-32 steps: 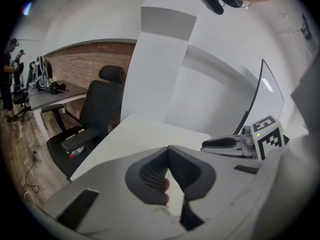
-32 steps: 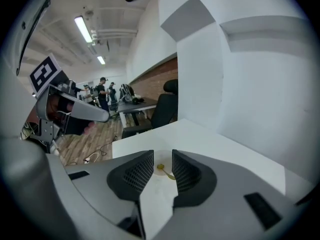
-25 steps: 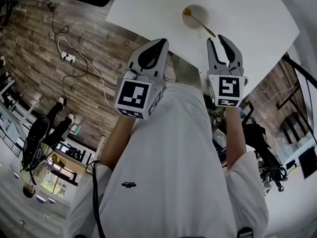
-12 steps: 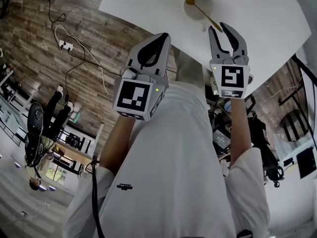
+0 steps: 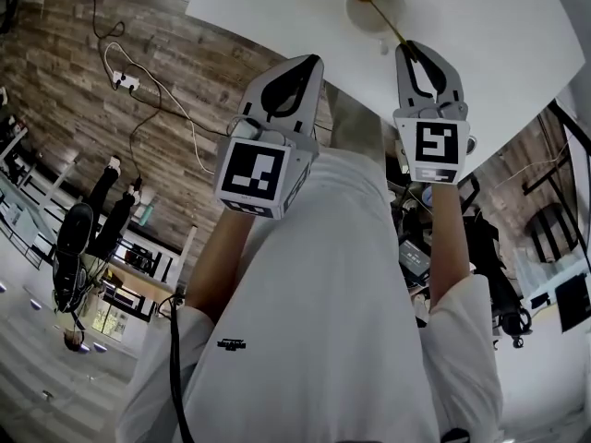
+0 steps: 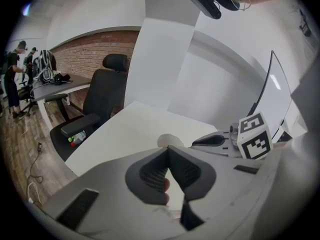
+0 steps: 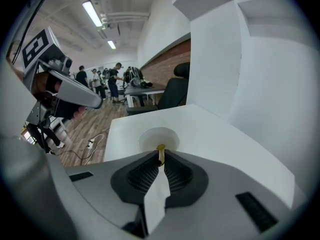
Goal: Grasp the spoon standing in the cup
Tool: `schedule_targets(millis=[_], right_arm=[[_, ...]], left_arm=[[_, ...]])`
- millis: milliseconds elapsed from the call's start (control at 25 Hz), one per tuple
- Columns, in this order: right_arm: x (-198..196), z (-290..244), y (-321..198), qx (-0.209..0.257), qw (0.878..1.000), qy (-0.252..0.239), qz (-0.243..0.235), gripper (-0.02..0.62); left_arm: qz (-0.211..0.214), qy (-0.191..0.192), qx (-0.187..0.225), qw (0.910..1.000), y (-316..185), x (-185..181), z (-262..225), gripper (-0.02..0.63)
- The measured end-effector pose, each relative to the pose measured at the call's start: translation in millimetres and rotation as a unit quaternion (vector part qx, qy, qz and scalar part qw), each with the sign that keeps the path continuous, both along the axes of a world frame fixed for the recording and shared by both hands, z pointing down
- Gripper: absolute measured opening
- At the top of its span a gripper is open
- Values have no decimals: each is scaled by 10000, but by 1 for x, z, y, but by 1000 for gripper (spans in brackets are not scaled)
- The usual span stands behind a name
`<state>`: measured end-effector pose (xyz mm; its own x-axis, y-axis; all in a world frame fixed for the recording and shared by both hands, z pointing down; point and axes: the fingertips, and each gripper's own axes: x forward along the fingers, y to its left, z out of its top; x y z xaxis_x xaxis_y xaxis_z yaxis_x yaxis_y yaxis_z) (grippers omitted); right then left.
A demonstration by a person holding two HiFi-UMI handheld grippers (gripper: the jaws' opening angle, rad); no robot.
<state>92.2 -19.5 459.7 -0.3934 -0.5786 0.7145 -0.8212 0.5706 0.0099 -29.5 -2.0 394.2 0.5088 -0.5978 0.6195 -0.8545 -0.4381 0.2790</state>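
Spoon [image 5: 383, 18] — yellow, leaning in the pale cup [image 5: 395, 3] on the white table [image 5: 489, 26]. The handle slants out over the rim toward the person. Right gripper [image 5: 416, 52]: jaw tips pinched on that handle, just outside the rim, as its own view shows [image 7: 160, 156]. Left gripper [image 5: 311, 61] — held beside the right one at the table's near edge, jaws pressed together with nothing between them. A wooden floor [image 5: 111, 109] and a black office chair [image 6: 107, 89] lie beyond the table.
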Motion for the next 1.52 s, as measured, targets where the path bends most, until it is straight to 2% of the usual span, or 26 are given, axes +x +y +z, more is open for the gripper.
schedule_targets(millis=[320, 520, 760, 1320, 1520], right_arm=[[-2, -19, 3, 49, 9995, -186, 241, 37], [-3, -32, 3, 150, 9974, -434, 548, 35], [2, -53, 14, 160, 9966, -365, 717, 35], [-2, -130, 28, 734, 9928, -443, 838, 35], [-3, -155, 35, 961, 9885, -683, 945, 35]], left_arm=[[132, 23, 146, 9998, 0, 0, -13, 11], [200, 29, 295, 9994, -1, -2, -27, 11], [238, 63, 457, 9987, -1, -7, -45, 11], [474, 270, 887, 9946, 5, -15, -89, 11], [509, 275, 1086, 9924, 5, -16, -102, 11]])
